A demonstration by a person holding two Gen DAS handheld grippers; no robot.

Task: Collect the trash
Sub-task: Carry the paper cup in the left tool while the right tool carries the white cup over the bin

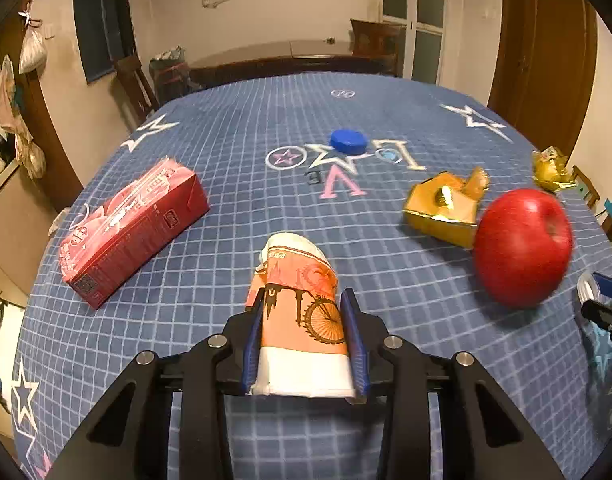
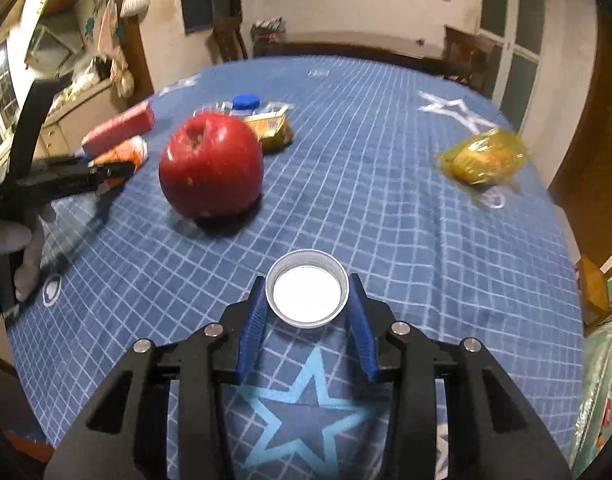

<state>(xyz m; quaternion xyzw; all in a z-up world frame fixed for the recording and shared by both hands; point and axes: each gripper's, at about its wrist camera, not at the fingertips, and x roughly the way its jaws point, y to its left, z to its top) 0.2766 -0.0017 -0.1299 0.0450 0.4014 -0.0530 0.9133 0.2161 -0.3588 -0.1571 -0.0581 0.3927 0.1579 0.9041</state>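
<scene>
Left gripper (image 1: 303, 300) clamps paper cup (image 1: 301, 308); right gripper (image 2: 307, 280) pinches cap (image 2: 307, 294).

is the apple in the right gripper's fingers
No, the right gripper is closed around a silver bottle cap, while the red apple sits apart on the blue tablecloth.

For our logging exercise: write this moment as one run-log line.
left gripper: shut on paper cup | right gripper: shut on metal cap | red apple: on tablecloth | red carton: uncollected
</scene>
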